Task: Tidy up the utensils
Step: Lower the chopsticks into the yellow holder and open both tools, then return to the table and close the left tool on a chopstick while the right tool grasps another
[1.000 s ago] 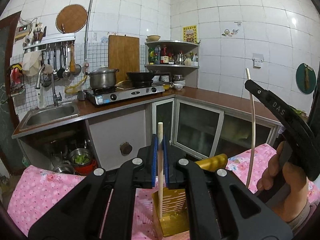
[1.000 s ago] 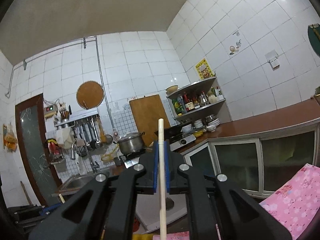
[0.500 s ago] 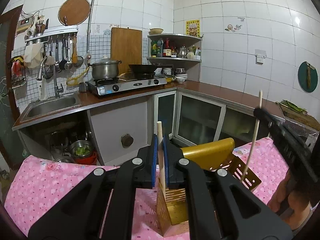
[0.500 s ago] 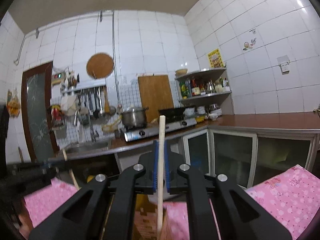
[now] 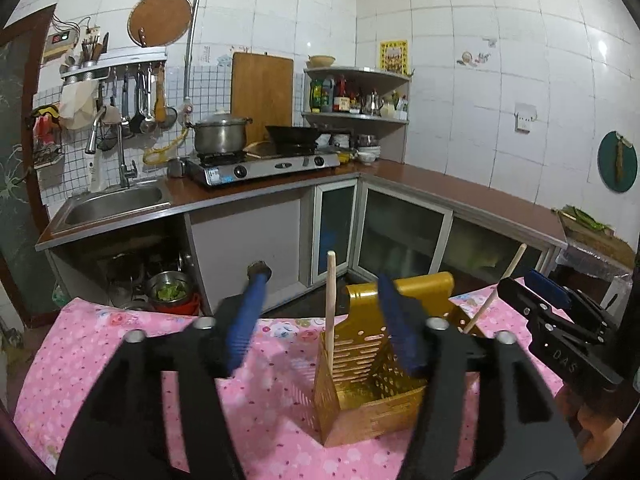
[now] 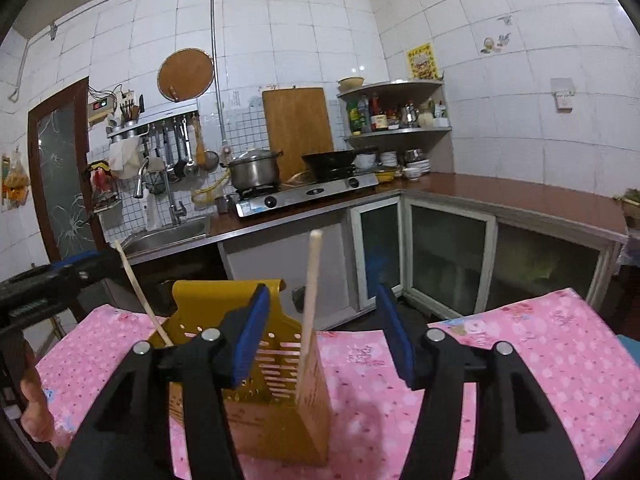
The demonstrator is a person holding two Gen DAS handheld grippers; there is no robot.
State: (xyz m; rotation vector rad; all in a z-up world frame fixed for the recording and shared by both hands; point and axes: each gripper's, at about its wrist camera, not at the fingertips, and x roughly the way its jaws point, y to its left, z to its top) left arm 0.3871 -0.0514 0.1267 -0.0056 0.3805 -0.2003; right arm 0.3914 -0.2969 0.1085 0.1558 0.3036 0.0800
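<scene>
On the pink table (image 5: pixel 120 344) sat a gold holder (image 5: pixel 372 396) with two chopsticks (image 5: pixel 330 300) standing in it. Left tongs (image 5: pixel 324 332) and right tongs (image 6: pixel 320 336) were both spread wide, gripping nothing.

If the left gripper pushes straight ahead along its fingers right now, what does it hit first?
Probably the chopstick standing in the gold utensil holder, which sits between the open left gripper fingers; the holder's perforated wall comes right behind it. Depth is uncertain.
</scene>
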